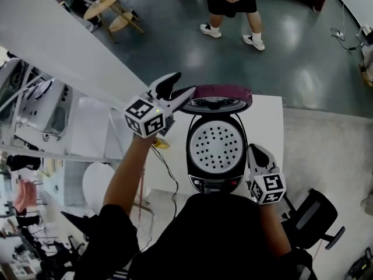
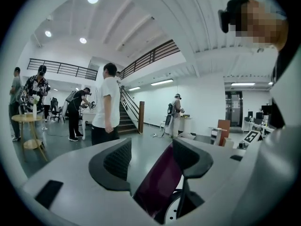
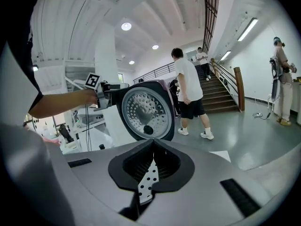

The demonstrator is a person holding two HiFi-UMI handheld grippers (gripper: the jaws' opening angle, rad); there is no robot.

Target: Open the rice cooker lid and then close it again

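Right gripper (image 1: 253, 150) is held just beside the front right of the rice cooker (image 1: 215, 182), jaws closed together, nothing gripped. Cooker is set on the white worktop (image 1: 265, 127), with its lid (image 1: 215, 144) raised and the perforated inner face shown. Left gripper (image 1: 179, 92) is placed at the lid's maroon rim (image 1: 224, 91), jaws apart with the rim between them, not clamped. Beyond, a person (image 1: 230, 4) is seen standing on the floor.

One cooker (image 1: 215, 147) between two tongs, left tongs (image 1: 179, 90) and right tongs (image 1: 253, 150), one tabletop (image 1: 268, 114) beneath, one chair (image 1: 317, 214) right of right tongs, one cable (image 1: 169, 174) near left tongs.
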